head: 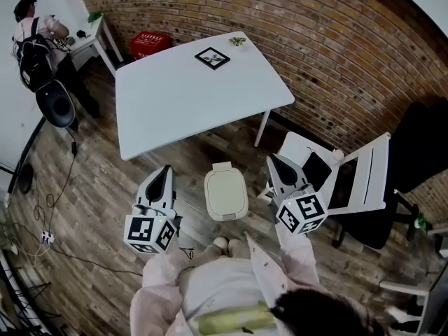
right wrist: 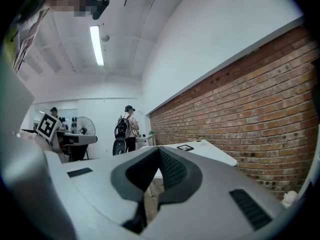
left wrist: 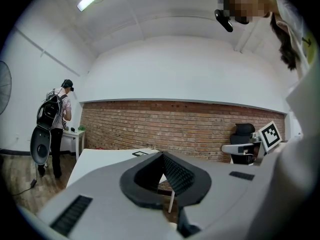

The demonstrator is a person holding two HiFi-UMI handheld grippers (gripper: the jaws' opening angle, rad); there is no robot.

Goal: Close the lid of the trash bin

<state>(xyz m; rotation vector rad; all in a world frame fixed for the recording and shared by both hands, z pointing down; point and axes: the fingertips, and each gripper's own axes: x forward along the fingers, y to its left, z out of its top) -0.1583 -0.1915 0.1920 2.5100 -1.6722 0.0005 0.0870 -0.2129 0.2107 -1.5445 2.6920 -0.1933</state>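
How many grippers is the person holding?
2. The left gripper is to the left of the white trash bin, and the right gripper is to its right, next to the white chair. Both are shut and empty. None looks hidden.

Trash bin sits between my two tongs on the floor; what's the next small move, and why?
I'd hold both back rather than push: in the head view the trash bin looks already closed, its top lying flat. The left tongs and right tongs are shut, empty and level on either side of it.
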